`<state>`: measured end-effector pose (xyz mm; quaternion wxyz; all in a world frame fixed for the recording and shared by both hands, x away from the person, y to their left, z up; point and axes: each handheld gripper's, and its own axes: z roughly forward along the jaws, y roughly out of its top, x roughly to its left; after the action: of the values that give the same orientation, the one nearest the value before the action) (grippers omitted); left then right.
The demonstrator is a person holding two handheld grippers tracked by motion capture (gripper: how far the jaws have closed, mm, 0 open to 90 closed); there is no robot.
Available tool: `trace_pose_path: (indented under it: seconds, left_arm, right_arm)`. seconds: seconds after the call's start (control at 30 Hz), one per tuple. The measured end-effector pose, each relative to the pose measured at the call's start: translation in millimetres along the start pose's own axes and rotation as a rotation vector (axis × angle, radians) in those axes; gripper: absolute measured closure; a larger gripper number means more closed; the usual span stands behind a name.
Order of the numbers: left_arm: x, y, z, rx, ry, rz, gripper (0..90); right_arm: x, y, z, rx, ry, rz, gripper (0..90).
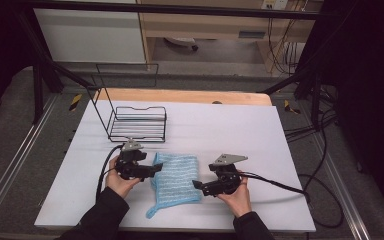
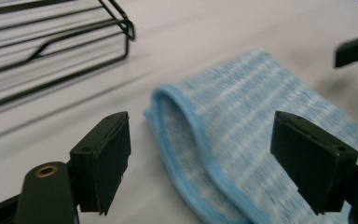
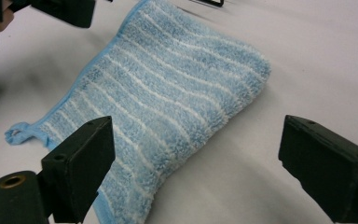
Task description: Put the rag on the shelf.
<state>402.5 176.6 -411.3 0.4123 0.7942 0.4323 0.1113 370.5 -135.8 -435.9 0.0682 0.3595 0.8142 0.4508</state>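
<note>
A folded blue cloth with white stripes [image 1: 176, 181] lies flat on the white table [image 1: 230, 130] between the two hands. My left gripper [image 1: 156, 170] is at its left edge, open, jaws apart on either side of the folded, blue-bound edge of the cloth [image 2: 223, 140]. My right gripper [image 1: 196, 185] is at the cloth's right edge, open, with the cloth [image 3: 168, 107] lying ahead of and between its jaws. Neither gripper holds anything. A small loop sticks out at one cloth corner [image 3: 16, 133].
A black wire rack [image 1: 137, 122] stands on the table behind the left gripper, its rods also near the top left of the left gripper view [image 2: 51, 51]. Cables trail from both grippers, the right one [image 1: 280, 185] running off the right edge of the table.
</note>
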Motion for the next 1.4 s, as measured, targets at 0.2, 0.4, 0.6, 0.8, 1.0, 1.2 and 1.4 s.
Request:
trace_pose_path:
  seconds: [0.2, 0.4, 0.6, 0.8, 1.0, 1.2, 1.4]
  left_arm:
    - [15.8, 13.5, 22.0, 0.028, 0.039, -0.049, 29.9]
    - [25.3, 8.6, 40.1, 0.101, 0.046, -0.094, 43.5]
    - [25.9, 3.8, 47.1, 0.115, 0.027, -0.101, 52.7]
    - [22.9, 3.4, 49.5, 0.124, 0.009, -0.105, 63.2]
    - [21.7, 3.4, 50.0, 0.136, 0.001, -0.106, 68.2]
    - [19.0, 3.5, 50.4, 0.144, 0.004, -0.108, 76.1]
    - [17.8, 3.1, 50.7, 0.140, 0.009, -0.093, 77.2]
  right_arm:
    - [0.5, -1.3, 1.3, 0.011, -0.003, 0.003, 8.7]
    - [0.4, -2.1, 2.8, 0.022, -0.007, 0.006, 8.6]
    - [-0.1, -2.9, 5.7, 0.032, -0.007, 0.015, 8.7]
    - [-1.4, -1.9, 6.7, 0.033, -0.006, 0.019, 8.7]
    - [-4.6, 1.7, 7.8, 0.019, -0.002, 0.028, 9.1]
    - [-13.8, 12.6, 8.9, -0.019, -0.004, 0.056, 11.0]
    - [-31.1, 27.8, 18.2, -0.057, -0.031, 0.118, 18.0]
